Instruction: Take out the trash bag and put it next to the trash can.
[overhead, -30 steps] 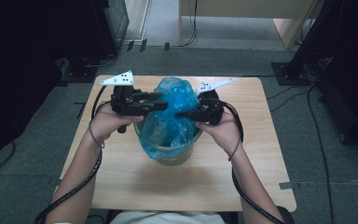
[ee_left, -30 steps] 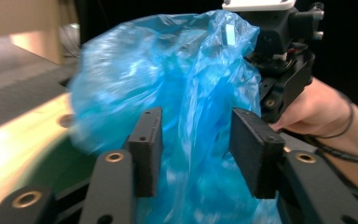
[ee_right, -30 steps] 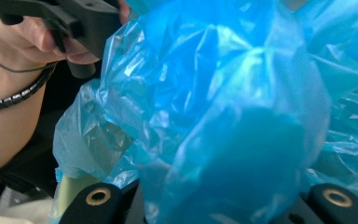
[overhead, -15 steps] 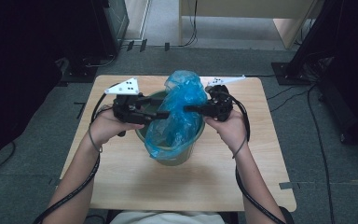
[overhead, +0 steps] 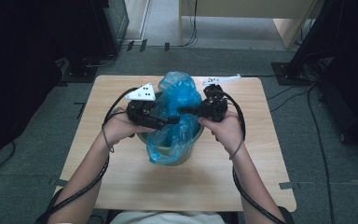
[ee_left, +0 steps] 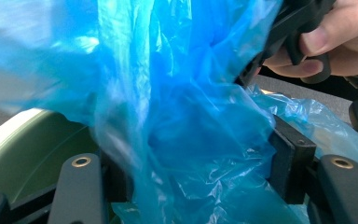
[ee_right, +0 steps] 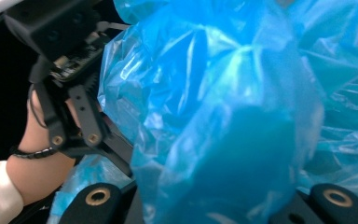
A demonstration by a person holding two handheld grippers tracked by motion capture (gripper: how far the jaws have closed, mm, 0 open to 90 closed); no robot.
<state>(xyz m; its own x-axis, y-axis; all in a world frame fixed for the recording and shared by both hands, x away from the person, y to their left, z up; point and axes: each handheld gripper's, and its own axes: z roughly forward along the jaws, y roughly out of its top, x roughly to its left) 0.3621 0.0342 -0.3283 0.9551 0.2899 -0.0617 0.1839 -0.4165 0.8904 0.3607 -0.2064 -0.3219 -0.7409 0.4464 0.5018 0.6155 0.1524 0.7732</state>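
The blue plastic bag (overhead: 177,112) sits in the green bucket (overhead: 168,151) on the tabletop (overhead: 121,186), its top now pulled higher than a second ago; the left claw (overhead: 165,120) has shifted toward the bucket, its jaws just opening, film loose between them; the right claw (overhead: 184,110) stays pinched on the bag.

High view: fixed overhead, facing forward-down at tabletop (overhead: 121,186). Both gripper views: jaw-mounted, very close, facing blue plastic bag (overhead: 177,100) at centre, 12 o'clock; bag shared by all.
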